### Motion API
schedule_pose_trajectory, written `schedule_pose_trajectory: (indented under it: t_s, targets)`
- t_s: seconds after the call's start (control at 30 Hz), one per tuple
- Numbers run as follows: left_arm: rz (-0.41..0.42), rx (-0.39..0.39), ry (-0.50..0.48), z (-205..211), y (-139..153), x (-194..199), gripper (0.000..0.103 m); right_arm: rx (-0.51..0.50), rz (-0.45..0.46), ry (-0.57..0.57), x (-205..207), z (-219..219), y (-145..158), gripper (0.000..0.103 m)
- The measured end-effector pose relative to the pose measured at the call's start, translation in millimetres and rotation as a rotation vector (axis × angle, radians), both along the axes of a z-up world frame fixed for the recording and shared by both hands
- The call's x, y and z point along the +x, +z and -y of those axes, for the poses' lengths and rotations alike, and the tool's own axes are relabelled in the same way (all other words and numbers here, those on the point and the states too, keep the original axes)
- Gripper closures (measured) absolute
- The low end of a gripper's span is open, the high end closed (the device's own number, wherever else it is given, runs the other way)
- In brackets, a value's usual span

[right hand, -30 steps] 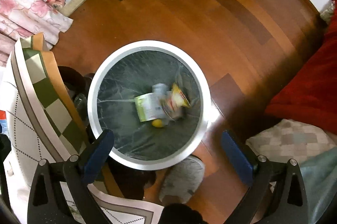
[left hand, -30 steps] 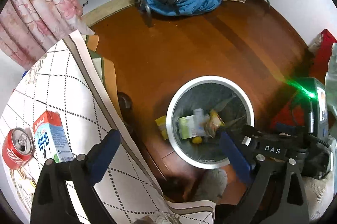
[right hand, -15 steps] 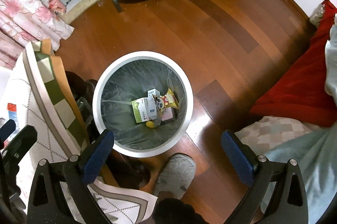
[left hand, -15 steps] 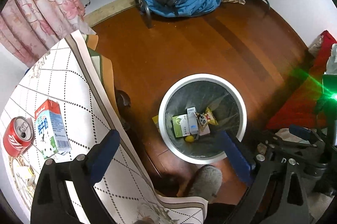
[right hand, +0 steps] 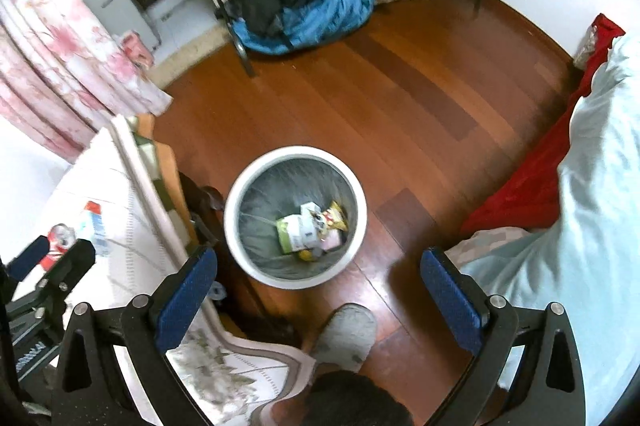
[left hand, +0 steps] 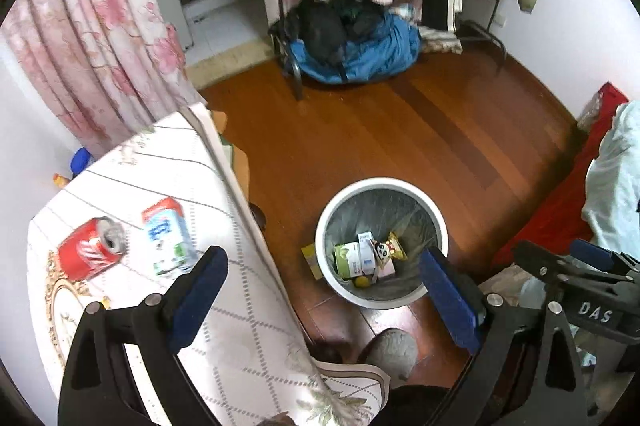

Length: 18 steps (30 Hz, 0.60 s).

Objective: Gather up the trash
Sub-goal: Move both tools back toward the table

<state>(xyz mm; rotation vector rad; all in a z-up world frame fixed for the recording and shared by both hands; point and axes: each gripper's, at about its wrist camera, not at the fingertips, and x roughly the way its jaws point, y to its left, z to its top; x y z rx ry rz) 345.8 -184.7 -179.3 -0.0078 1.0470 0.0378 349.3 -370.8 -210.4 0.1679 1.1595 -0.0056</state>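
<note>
A red soda can [left hand: 90, 252] lies on its side next to a blue and white milk carton [left hand: 168, 240] on the clothed table [left hand: 240, 326]. Both also show in the right wrist view, the can [right hand: 60, 236] and carton [right hand: 92, 222]. On the floor stands a white bin [left hand: 380, 182] holding a green carton [left hand: 348, 260], a snack packet [left hand: 390, 248] and other scraps. My left gripper [left hand: 320, 282] hangs open and empty over the table edge, right of the carton. My right gripper [right hand: 318, 278] is open and empty, high above the bin [right hand: 296, 151].
A slippered foot [right hand: 346, 332] stands just in front of the bin. A flat yellow piece [left hand: 312, 256] lies on the floor beside it. A red cover and pale bedding [right hand: 592, 206] fill the right. A clothes rack with a blue bundle [left hand: 360, 54] stands at the back, on wooden floor.
Both grippers have risen and drawn back from the bin, which now looks smaller. The trash in the bin has settled. The left view shows more of the table.
</note>
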Motion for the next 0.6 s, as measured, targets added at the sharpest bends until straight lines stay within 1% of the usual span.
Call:
schedule_pose_trajectory:
  t_s: [0.17,0.23,0.3,0.37,0.43,0.5,0.53,0.57,0.6]
  targets:
    - [0.064,-0.003,0.044,-25.0,32.5,-29.2,0.005,0.047,0.062,0.040,-23.7,-25.9,42.7,0.000]
    - [0.078,-0.012,0.082,-41.6,42.0,-41.4,0.005,0.067,0.070,0.073,-29.9,-42.3,52.5,0.000]
    - [0.085,-0.013,0.147,-69.3,48.4,-58.7,0.005,0.099,0.066,0.122,-35.5,-65.6,58.2,0.000]
    - [0.093,-0.001,0.207,-96.6,47.4,-77.8,0.005,0.107,0.051,0.170,-39.3,-89.0,55.3,0.000]
    - [0.080,0.020,0.273,-127.7,37.0,-99.6,0.005,0.115,0.024,0.237,-44.0,-121.0,43.8,0.000]
    - [0.032,0.042,0.336,-157.8,14.4,-119.6,0.005,0.115,-0.009,0.286,-48.6,-148.5,26.7,0.000]
    - [0.005,0.046,0.361,-168.3,3.0,-127.0,0.005,0.121,-0.035,0.318,-50.8,-168.0,12.6,0.000]
    - [-0.037,0.044,0.399,-184.5,-15.8,-137.0,0.005,0.120,-0.049,0.333,-52.9,-177.4,3.6,0.000]
    - [-0.063,0.044,0.422,-193.6,-27.4,-142.8,0.005,0.117,-0.068,0.356,-54.6,-191.6,-8.4,0.000]
